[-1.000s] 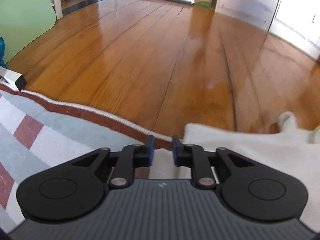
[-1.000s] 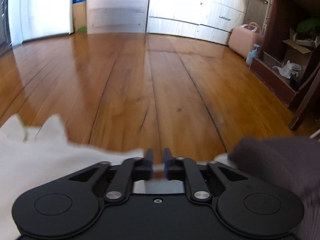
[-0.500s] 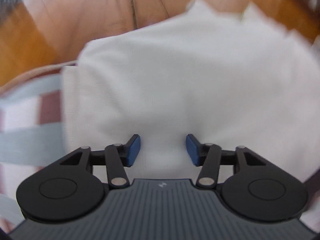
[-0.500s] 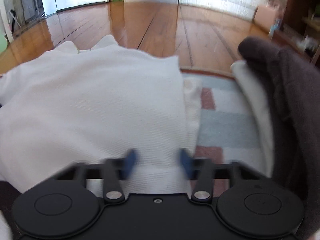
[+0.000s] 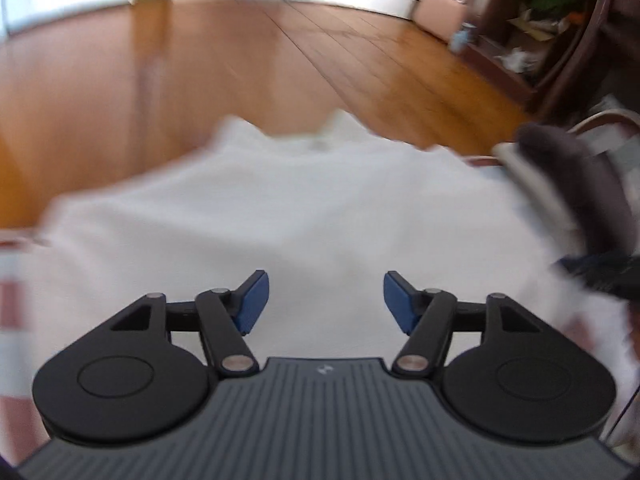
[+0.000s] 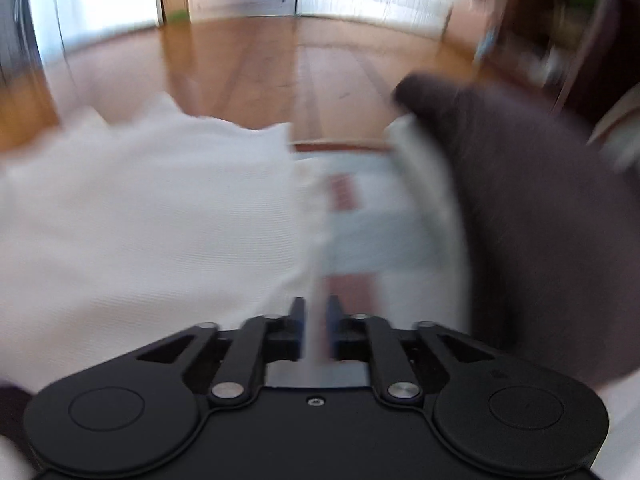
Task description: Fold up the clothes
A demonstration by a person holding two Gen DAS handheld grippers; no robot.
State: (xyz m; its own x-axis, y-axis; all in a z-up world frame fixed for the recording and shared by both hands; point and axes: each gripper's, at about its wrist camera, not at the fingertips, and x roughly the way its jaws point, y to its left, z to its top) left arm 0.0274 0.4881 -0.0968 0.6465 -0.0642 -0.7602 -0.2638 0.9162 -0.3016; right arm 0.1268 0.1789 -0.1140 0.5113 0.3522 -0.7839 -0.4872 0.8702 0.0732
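A white garment (image 5: 304,208) lies spread on a striped rug, blurred by motion. My left gripper (image 5: 326,300) is open above it, blue pads apart, holding nothing. In the right wrist view the same white garment (image 6: 144,208) fills the left half. My right gripper (image 6: 316,320) has its jaws nearly together over the garment's right edge; blur hides whether cloth is pinched. A dark brown garment (image 6: 532,216) is piled to the right, and it also shows in the left wrist view (image 5: 580,184).
A rug with grey, white and red stripes (image 6: 360,216) lies under the clothes. Wooden floor (image 5: 200,72) stretches ahead. A dark wooden shelf (image 5: 560,28) and a pink bag (image 5: 440,12) stand at the far right.
My left gripper has opened wider and swung right over the white garment. My right gripper's jaws have closed from open to nearly together. Both views have turned.
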